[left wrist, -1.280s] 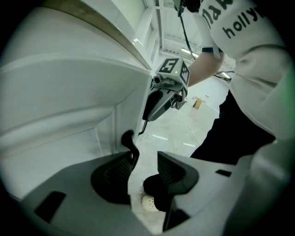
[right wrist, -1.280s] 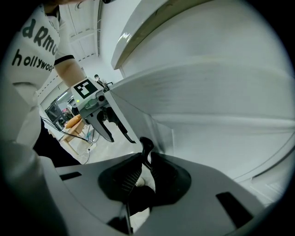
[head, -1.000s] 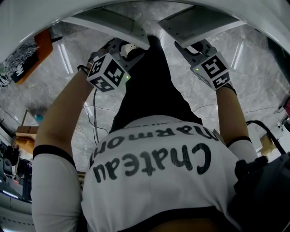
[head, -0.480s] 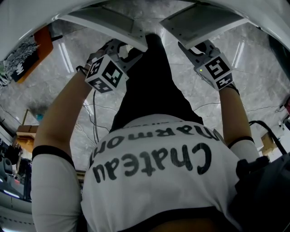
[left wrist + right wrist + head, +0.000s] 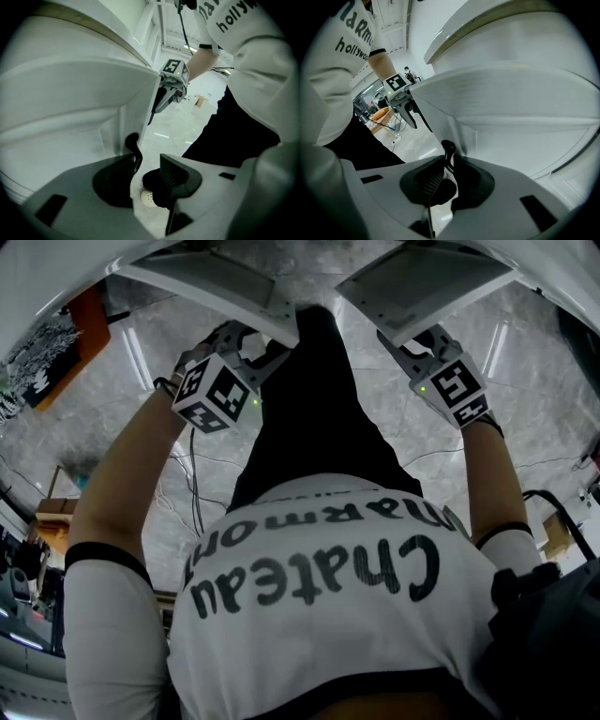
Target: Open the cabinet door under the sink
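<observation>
While both doors already stand ajar, the step in hand is the pull itself. The left cabinet door (image 5: 216, 282) and the right cabinet door (image 5: 422, 282) hang under the white counter (image 5: 47, 287) at the far side. Their free edges are angled toward the person, with a gap between them. The right gripper (image 5: 449, 178) has its jaws nearly together, pinching the right door's free edge. The left gripper (image 5: 147, 171) straddles the left door's edge. 1 jaw sits behind the panel, while the ribbed pad (image 5: 172, 171) on the other side stands a little clear. Its jaws are thus partly open and seem to hook rather than clamp. Next, I judge, each hand must draw nearer and outward along its door's arc, with a hold loose enough to follow the swing. Against 1 second ago, both doors have swung a little wider and the gap between them has grown. The 2 grippers also sit slightly farther apart over the marble floor (image 5: 122, 427).
</observation>
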Motion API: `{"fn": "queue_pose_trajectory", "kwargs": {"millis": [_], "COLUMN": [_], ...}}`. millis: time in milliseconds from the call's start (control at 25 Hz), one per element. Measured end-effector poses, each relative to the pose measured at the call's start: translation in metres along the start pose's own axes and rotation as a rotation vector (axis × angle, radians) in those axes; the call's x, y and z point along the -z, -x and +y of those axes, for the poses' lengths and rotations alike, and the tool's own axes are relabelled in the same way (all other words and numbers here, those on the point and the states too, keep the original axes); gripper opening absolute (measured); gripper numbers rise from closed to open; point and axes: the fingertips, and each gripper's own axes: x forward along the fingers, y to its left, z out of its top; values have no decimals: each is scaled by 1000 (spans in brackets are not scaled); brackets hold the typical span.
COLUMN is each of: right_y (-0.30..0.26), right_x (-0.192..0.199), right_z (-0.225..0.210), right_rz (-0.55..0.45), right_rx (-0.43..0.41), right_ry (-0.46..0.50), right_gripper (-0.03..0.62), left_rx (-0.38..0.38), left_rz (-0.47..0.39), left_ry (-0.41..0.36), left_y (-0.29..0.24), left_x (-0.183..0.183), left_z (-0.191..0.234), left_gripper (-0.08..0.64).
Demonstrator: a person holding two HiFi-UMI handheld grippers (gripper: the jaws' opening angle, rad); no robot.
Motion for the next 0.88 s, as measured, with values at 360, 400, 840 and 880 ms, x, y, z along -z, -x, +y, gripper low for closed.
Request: {"fn": "queue_pose_trajectory", "kwargs": {"millis": [360, 400, 840, 880], "right_y": [5, 7, 19, 19], "right_x": [11, 12, 32, 33], "right_z": [6, 6, 10, 11], "right_rz": [6, 11, 79, 81], "right_rx": [-13, -11, -23, -23], "right_ry": [36, 39, 76, 78], "right_gripper": [66, 63, 60, 60], "left_rx": [-13, -15, 7, 7], "left_rz": [20, 22, 74, 78], "left_ry": [16, 19, 5, 5], "left_y": [6, 7, 20, 22], "left_x": [12, 13, 36, 38], "left_z": [-6, -8, -23, -25], "left_gripper": [150, 150, 150, 150]}}
